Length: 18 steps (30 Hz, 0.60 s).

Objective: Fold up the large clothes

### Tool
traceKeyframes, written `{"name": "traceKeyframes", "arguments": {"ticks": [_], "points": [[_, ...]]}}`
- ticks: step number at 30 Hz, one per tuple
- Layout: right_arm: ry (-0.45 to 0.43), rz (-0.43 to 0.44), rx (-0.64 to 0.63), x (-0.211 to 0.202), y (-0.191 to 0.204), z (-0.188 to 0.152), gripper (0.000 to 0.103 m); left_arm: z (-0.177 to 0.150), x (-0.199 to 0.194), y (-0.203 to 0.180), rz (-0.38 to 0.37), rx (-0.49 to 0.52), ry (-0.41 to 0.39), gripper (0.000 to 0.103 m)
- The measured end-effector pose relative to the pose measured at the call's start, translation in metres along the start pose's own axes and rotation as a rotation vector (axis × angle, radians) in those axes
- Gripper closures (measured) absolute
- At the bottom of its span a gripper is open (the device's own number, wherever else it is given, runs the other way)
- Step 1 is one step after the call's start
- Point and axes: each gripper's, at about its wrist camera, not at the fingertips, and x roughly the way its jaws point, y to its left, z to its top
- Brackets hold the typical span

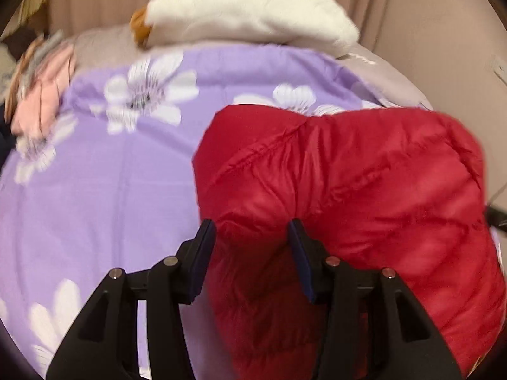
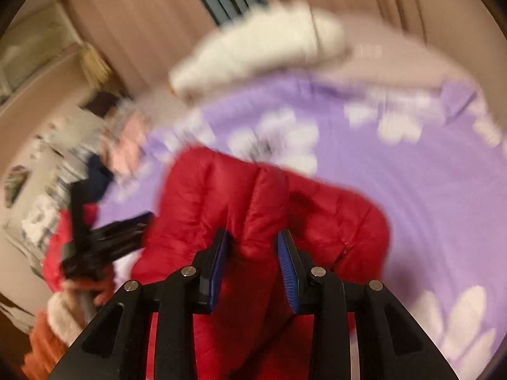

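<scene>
In the left wrist view, we had the left gripper (image 1: 252, 237) clamped on a bunched ridge of the red puffer jacket (image 1: 364, 183), which lay on the bed (image 1: 95, 190) over its purple flowered cover, toward the bed's near right part; a white plush toy (image 1: 253, 9) sat at the far edge

In the right wrist view, badly blurred, our right gripper (image 2: 253, 243) likewise pinched a fold of the red puffer jacket (image 2: 221, 196), with the left gripper (image 2: 104, 240) in a hand off to the side, also at the jacket's edge

We judged we were mid-fold, carrying the pinched edges across; next we needed to lay them level onto the body, then let go
</scene>
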Motion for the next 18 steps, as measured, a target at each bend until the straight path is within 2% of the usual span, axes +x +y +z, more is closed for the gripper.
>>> {"name": "traceKeyframes", "arguments": {"ticks": [4, 8, 13, 18], "points": [[0.072, 0.017, -0.03, 0.025, -0.011, -0.007, 0.069, -0.001, 0.023, 0.004, -0.055, 0.073, 0.083, 0.054], [0.099, 0.011, -0.057, 0.034, -0.015, -0.005, 0.069, 0.002, 0.027, 0.006, -0.099, 0.118, 0.094, 0.054], [0.085, -0.044, -0.072, 0.041, -0.011, -0.003, 0.069, 0.0, 0.035, 0.003, -0.088, 0.11, 0.083, 0.053], [0.051, -0.076, -0.028, 0.039, -0.01, -0.001, 0.069, -0.001, 0.033, 0.003, -0.049, 0.09, 0.077, 0.053]]}}
